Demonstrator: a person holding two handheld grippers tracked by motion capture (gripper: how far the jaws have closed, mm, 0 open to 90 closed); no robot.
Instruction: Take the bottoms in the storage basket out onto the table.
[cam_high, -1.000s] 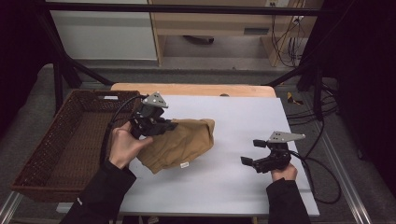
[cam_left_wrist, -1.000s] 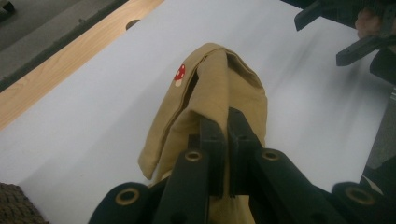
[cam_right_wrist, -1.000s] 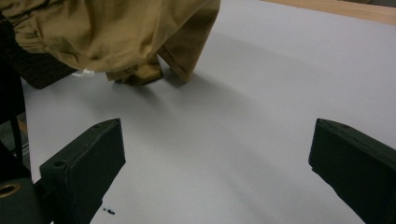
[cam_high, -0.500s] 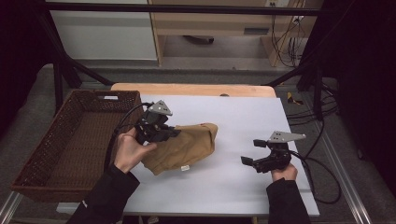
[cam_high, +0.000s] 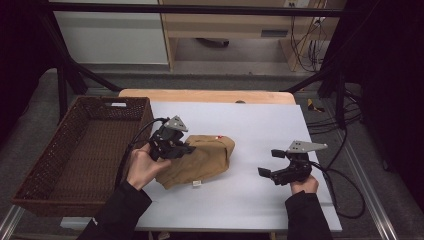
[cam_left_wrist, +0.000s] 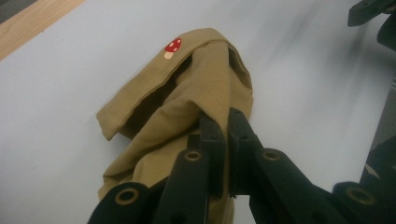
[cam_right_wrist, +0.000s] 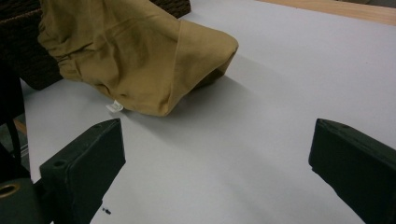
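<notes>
High view: tan cloth (cam_high: 200, 160) bunched on the white table (cam_high: 250, 210), just right of the wicker basket (cam_high: 75, 150); left claw (cam_high: 186, 149) at its near-left edge, right claw (cam_high: 267, 163) well apart to the right, over bare table.

Left gripper view: left claw (cam_left_wrist: 223, 126) pinched tight on a fold of cloth (cam_left_wrist: 187, 93), red mushroom patch (cam_left_wrist: 172, 47) beyond.

Right gripper view: right claw (cam_right_wrist: 217, 149) spread wide, holding nothing, cloth (cam_right_wrist: 135, 51) far ahead, white tag (cam_right_wrist: 114, 107) at its hem.
</notes>
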